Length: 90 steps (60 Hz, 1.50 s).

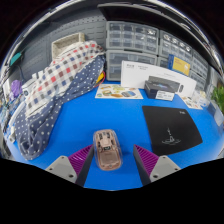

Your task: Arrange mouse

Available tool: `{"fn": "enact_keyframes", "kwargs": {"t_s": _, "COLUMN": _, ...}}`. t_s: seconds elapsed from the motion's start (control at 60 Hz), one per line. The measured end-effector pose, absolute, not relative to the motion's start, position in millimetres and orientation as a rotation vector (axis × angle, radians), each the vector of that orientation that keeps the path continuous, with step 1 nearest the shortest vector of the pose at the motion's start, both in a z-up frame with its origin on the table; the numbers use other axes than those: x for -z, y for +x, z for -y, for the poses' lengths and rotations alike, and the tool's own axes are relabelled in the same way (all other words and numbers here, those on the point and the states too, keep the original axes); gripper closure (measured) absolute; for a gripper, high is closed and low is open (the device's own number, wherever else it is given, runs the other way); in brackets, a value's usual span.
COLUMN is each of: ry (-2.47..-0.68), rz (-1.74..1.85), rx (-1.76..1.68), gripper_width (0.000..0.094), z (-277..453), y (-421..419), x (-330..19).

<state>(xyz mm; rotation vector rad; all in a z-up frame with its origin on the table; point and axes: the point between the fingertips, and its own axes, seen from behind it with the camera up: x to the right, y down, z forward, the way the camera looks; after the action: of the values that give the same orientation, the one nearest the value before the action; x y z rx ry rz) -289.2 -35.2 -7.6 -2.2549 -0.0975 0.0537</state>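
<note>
A translucent brownish computer mouse (107, 148) lies on the blue table top (100, 115), between my two fingers and a little ahead of their tips, with a gap at each side. My gripper (112, 162) is open; its purple pads (72, 164) show at either side of the mouse and touch nothing. A black mouse mat (173, 126) lies on the table to the right, beyond the right finger.
A plaid cloth heap (55, 95) covers the left of the table. A flat booklet (119, 93) and a white box (155, 77) lie beyond the mouse. Grey drawer units (135, 40) stand at the back. A green plant (217, 100) is at the far right.
</note>
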Motion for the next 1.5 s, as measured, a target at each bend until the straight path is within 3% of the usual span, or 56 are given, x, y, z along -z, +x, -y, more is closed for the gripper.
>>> {"fn": "enact_keyframes", "kwargs": {"t_s": 0.217, "ry": -2.280, "rz": 0.005, "rx": -0.048, "gripper_width": 0.0301, "z": 3.2, "y": -287.8, "x": 9.5}}
{"fn": "enact_keyframes", "kwargs": {"t_s": 0.35, "ry": -2.285, "rz": -0.010, "rx": -0.038, "gripper_width": 0.0460, "z": -5.9, "y": -289.0, "x": 9.2}}
{"fn": "enact_keyframes", "kwargs": {"t_s": 0.5, "ry": -2.293, "rz": -0.036, "rx": -0.041, "gripper_width": 0.0495, "z": -7.7, "y": -287.6, "x": 10.1}}
{"fn": "enact_keyframes", "kwargs": {"t_s": 0.617, "ry": -2.308, "rz": -0.028, "rx": -0.058, "gripper_width": 0.0609, "z": -7.0, "y": -286.5, "x": 10.6}}
{"fn": "enact_keyframes", "kwargs": {"t_s": 0.733, "ry": -2.342, "rz": -0.008, "rx": -0.101, "gripper_width": 0.0612, "z": -6.5, "y": -287.9, "x": 4.9}}
{"fn": "enact_keyframes", "kwargs": {"t_s": 0.817, "ry": -2.307, "rz": 0.035, "rx": -0.114, "gripper_width": 0.0611, "z": -11.3, "y": -282.0, "x": -26.7}}
{"fn": "enact_keyframes", "kwargs": {"t_s": 1.067, "ry": -2.070, "rz": 0.131, "rx": -0.077, "gripper_width": 0.0611, "z": -56.6, "y": -216.2, "x": -177.1}}
{"fn": "enact_keyframes", "kwargs": {"t_s": 1.183, "ry": -2.017, "rz": 0.108, "rx": -0.056, "gripper_width": 0.0609, "z": -72.7, "y": -163.9, "x": -209.5}}
{"fn": "enact_keyframes", "kwargs": {"t_s": 1.3, "ry": -2.044, "rz": 0.078, "rx": -0.043, "gripper_width": 0.0609, "z": -84.9, "y": -111.0, "x": -195.4}}
{"fn": "enact_keyframes", "kwargs": {"t_s": 1.5, "ry": -2.195, "rz": 0.054, "rx": -0.017, "gripper_width": 0.0612, "z": -87.3, "y": -51.3, "x": -103.6}}
